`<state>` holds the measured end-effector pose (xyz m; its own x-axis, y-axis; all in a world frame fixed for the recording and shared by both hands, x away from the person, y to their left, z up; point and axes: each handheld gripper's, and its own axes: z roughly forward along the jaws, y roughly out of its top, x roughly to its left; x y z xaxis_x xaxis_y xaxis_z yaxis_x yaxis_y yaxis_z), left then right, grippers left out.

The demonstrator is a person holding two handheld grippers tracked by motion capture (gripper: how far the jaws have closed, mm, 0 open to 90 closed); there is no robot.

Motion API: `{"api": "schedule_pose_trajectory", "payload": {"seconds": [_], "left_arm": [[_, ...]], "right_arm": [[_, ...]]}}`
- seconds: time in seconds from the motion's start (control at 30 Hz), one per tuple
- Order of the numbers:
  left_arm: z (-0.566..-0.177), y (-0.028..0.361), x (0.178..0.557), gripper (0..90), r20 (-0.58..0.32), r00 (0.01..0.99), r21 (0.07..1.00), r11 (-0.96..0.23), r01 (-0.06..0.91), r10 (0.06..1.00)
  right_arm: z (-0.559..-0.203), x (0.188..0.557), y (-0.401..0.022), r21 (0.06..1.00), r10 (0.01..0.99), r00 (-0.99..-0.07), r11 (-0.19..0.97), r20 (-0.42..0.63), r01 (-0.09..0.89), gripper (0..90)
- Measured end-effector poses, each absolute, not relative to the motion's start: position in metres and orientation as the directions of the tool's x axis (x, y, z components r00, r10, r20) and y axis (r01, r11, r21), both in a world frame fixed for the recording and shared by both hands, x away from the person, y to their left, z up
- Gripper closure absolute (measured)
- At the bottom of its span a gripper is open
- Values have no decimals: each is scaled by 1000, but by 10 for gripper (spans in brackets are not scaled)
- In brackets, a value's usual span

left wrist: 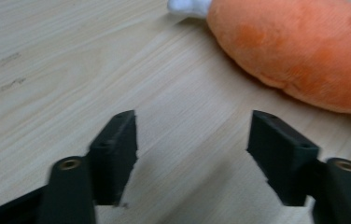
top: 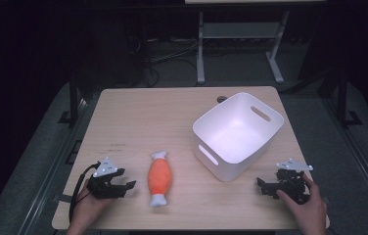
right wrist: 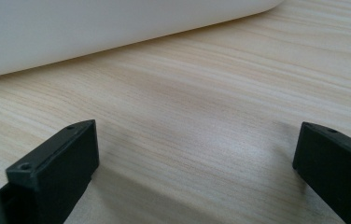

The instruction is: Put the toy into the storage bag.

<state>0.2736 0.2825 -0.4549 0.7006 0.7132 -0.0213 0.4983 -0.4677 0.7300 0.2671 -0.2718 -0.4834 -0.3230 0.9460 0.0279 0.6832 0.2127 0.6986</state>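
Note:
An orange plush toy (top: 159, 177) with white ends lies on the wooden table (top: 143, 117) near its front, left of centre. My left gripper (top: 126, 186) rests on the table just left of the toy, open, with nothing between its jaws. In the left gripper view the toy (left wrist: 299, 51) lies beyond the open left gripper (left wrist: 192, 140), up and to the right. A white plastic bin (top: 238, 133) with handle slots stands right of centre. My right gripper (top: 264, 186) sits open near the front right edge, below the bin. The right gripper view shows the bin's wall (right wrist: 94, 28) beyond the open right gripper (right wrist: 197, 144).
A small dark round fitting (top: 221, 99) sits at the table's far edge behind the bin. Beyond the table are a desk frame's white legs (top: 200, 49) and cables on a dark floor. Bare wood spreads across the table's left and far parts.

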Motion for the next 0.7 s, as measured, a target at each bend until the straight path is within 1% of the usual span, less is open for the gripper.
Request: {"api": "schedule_pose_trajectory", "payload": {"seconds": [0.1, 0.23, 0.4, 0.7], "left_arm": [[-450, 282, 275, 459, -34, 708, 732, -465, 499, 706], [-442, 282, 277, 622, -53, 716, 734, -459, 500, 696], [-432, 278, 283, 889, -57, 719, 744, -451, 493, 692], [-421, 267, 298, 897, -41, 722, 736, -468, 489, 690]], "right_arm": [[-483, 267, -272, 699, 946, -323, 213, 28, 683, 0], [-483, 267, -272, 699, 946, -323, 213, 28, 683, 0], [-483, 267, -272, 699, 946, -323, 213, 28, 683, 0], [-483, 267, -272, 699, 946, -323, 213, 28, 683, 0]]}}
